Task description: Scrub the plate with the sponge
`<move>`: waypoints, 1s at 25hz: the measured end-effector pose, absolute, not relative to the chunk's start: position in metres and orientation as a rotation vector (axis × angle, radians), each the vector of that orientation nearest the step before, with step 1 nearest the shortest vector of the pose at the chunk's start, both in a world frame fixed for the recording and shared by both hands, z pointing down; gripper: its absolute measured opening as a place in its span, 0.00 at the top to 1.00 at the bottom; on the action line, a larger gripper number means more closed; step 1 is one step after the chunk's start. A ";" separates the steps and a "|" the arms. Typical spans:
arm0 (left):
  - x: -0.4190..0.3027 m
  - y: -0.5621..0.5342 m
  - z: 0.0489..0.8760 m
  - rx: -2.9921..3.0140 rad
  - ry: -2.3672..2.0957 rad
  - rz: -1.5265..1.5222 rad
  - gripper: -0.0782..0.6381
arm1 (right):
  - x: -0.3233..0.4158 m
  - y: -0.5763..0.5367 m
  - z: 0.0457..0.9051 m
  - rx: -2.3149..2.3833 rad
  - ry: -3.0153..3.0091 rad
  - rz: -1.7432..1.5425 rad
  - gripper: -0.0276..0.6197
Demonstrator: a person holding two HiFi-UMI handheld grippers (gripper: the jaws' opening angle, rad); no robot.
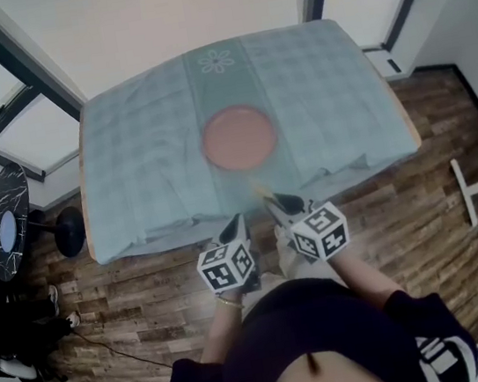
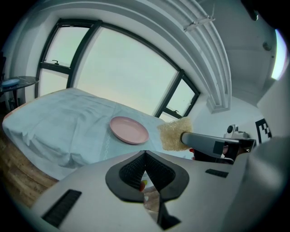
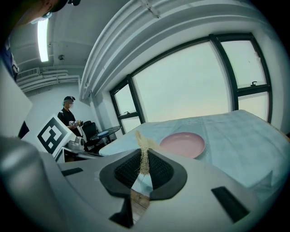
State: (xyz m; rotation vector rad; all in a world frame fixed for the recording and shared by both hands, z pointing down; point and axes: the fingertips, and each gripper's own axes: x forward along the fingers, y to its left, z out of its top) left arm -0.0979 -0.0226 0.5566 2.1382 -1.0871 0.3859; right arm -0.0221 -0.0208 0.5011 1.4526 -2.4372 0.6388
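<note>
The person's dark top [image 1: 306,345] fills the bottom of the head view. Just beyond it, the two tools hang side by side at the near edge of the worktop [image 1: 125,140]. The right tool [image 3: 144,156] is clamped on a flat, fibrous yellow sponge [image 3: 143,144] that sticks out past its tips. The left tool [image 2: 145,155] has its jaws together with nothing between them.

The pink plate [image 1: 239,137] lies flat and bare at about the middle of the worktop, on a pale checked cloth [image 1: 324,102], well apart from both tools. Scrubbing has not begun, as I read it; the step in hand is carrying the sponge to the plate.

To do it well, bring the right tool forward and down so the sponge's broad face, not its edge, meets the plate. Then press lightly and work in circles. The plate sits loose on the cloth and may slide, so the left tool would do well to steady its near rim.
</note>
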 end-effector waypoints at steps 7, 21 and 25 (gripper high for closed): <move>-0.108 0.008 0.557 2.162 -1.043 0.410 0.88 | -0.032 0.015 0.507 1.501 -2.399 0.680 0.90; -0.127 0.041 0.557 2.186 -1.020 0.412 0.88 | -0.046 0.053 0.507 1.530 -2.410 0.723 0.90; -0.131 0.042 0.554 2.189 -1.025 0.405 0.88 | -0.052 0.053 0.505 1.512 -2.423 0.701 0.90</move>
